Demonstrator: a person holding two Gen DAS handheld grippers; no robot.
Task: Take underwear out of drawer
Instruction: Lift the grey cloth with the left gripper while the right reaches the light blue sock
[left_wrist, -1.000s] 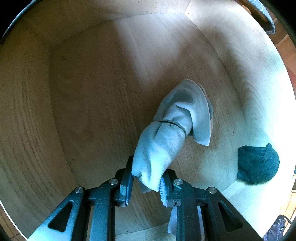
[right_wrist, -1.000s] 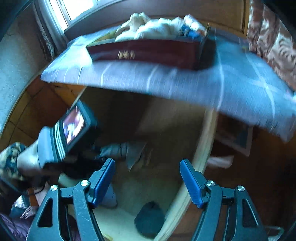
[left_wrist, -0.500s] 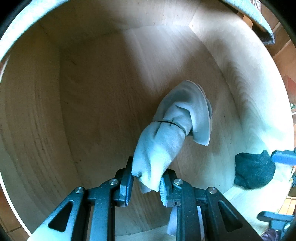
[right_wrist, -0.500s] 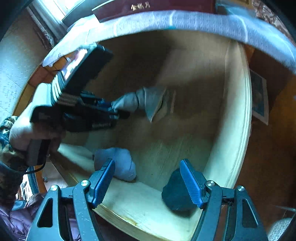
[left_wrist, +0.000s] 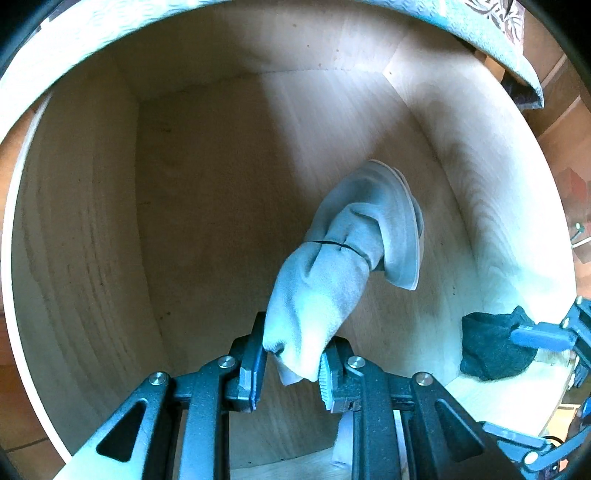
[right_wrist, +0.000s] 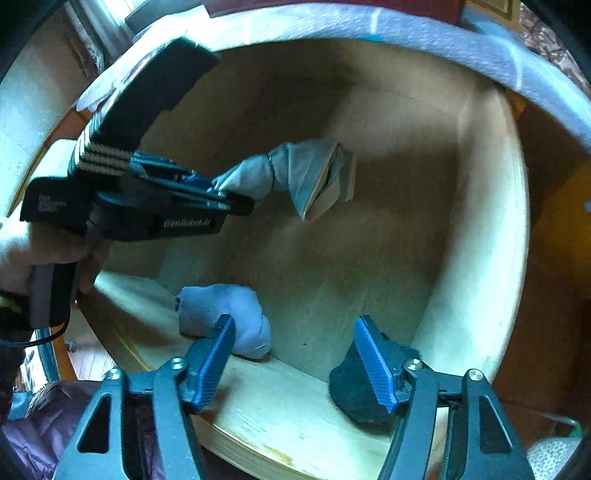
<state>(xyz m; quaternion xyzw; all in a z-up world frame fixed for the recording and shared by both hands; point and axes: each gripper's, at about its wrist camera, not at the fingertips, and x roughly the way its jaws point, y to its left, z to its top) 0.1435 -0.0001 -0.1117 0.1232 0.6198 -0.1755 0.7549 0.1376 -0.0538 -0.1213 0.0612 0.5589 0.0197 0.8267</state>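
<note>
A pale grey rolled piece of underwear (left_wrist: 332, 280), bound at its waist by a thin dark band, is clamped at one end in the left claw (left_wrist: 291, 369) and is held above the floor of the wooden drawer (left_wrist: 207, 206). Seen from the right wrist, the same bundle (right_wrist: 295, 173) hangs clear of the boards, with its loose end flaring away from the claw.

The right claw (right_wrist: 295, 358) is spread wide and empty, poised over the front of the drawer, between a light blue bundle (right_wrist: 225, 314) near its left finger and a dark bundle (right_wrist: 354, 391) in the front right corner, partly hidden behind its right finger. In the left wrist view a blue fingertip (left_wrist: 539, 336) lies over the dark bundle (left_wrist: 491, 347); whether it touches the cloth cannot be told.

The step in hand is judged to be the lifting out of the grey bundle. It is best raised straight up until the flared end is above the drawer's front wall, so that nothing is snagged. The grip should be kept firm, since only the tip of the roll is pinched. The right claw is best lowered squarely over one bundle before it is closed.
</note>
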